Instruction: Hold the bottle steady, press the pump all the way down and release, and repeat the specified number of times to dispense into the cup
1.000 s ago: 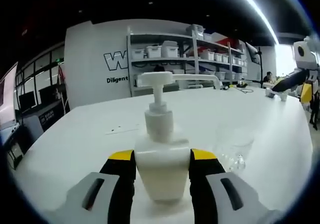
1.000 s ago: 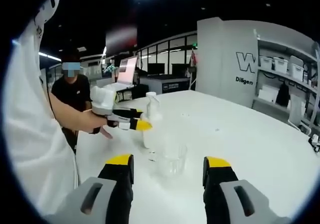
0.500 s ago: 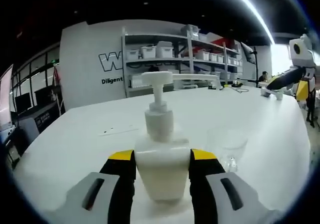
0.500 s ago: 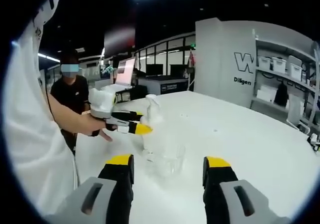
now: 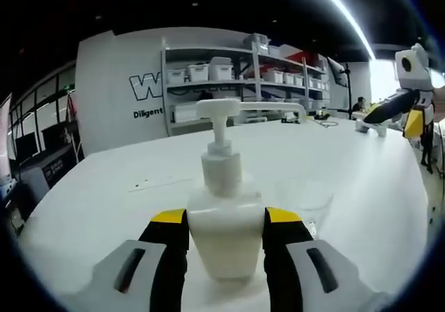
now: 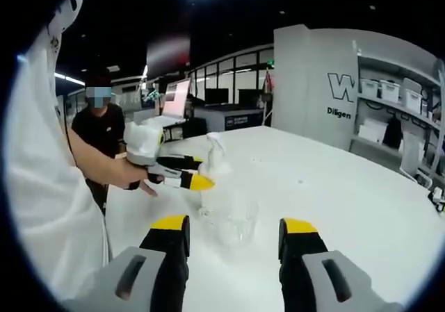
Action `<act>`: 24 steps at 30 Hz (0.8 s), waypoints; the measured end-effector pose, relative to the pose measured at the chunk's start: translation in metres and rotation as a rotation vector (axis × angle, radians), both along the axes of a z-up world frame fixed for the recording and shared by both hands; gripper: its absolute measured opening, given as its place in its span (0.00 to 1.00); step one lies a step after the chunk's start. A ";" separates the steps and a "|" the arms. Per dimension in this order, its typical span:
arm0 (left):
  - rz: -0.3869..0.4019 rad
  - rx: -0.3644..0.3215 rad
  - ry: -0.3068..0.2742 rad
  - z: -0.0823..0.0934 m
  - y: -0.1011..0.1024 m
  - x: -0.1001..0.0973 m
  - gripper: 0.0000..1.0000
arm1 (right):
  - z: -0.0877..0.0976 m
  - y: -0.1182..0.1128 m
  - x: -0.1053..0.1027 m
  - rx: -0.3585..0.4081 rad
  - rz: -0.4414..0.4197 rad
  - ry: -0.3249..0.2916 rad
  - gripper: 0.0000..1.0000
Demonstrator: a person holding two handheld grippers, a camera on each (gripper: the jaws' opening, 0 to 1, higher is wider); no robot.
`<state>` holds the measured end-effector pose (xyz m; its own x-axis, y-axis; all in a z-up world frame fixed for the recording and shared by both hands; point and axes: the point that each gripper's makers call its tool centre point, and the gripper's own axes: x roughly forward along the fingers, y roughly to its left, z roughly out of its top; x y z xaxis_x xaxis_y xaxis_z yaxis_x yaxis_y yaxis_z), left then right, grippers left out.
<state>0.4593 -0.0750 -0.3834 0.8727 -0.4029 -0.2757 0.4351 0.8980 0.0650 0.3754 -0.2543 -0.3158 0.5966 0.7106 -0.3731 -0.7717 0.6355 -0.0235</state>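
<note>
A white pump bottle (image 5: 224,235) stands on the white table (image 5: 104,201), and my left gripper (image 5: 226,216) is shut on its body. Its pump head (image 5: 219,109) is up, with the long spout reaching right over a clear plastic cup (image 5: 306,201). My right gripper (image 5: 407,107) hangs far off at the right edge of the left gripper view. In the right gripper view, my right gripper (image 6: 234,224) is open just before the cup (image 6: 236,218). Behind the cup, the left gripper (image 6: 188,176) holds the bottle (image 6: 212,156).
A person in black (image 6: 103,128) stands beyond the table's far left edge. A white sleeve (image 6: 42,187) covers the left of the right gripper view. Shelves with white bins (image 5: 229,72) line the wall behind the table. A laptop (image 6: 174,100) sits at the back.
The left gripper view has turned a little, so the background slid left and the cup sits nearer the bottle. The bottle stays gripped with its pump up. The right gripper stays open.
</note>
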 end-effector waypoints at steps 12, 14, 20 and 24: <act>-0.033 0.002 0.004 -0.001 -0.012 -0.001 0.40 | 0.001 0.000 0.000 -0.005 0.013 0.005 0.44; -0.040 0.004 0.006 -0.001 -0.014 -0.002 0.40 | 0.002 -0.001 0.001 -0.011 0.010 -0.005 0.45; -0.056 0.006 0.005 -0.001 -0.020 -0.004 0.40 | 0.000 -0.003 0.000 0.002 0.008 0.010 0.43; -0.062 0.006 0.005 -0.001 -0.022 -0.005 0.40 | 0.000 -0.004 -0.001 -0.004 0.010 0.012 0.40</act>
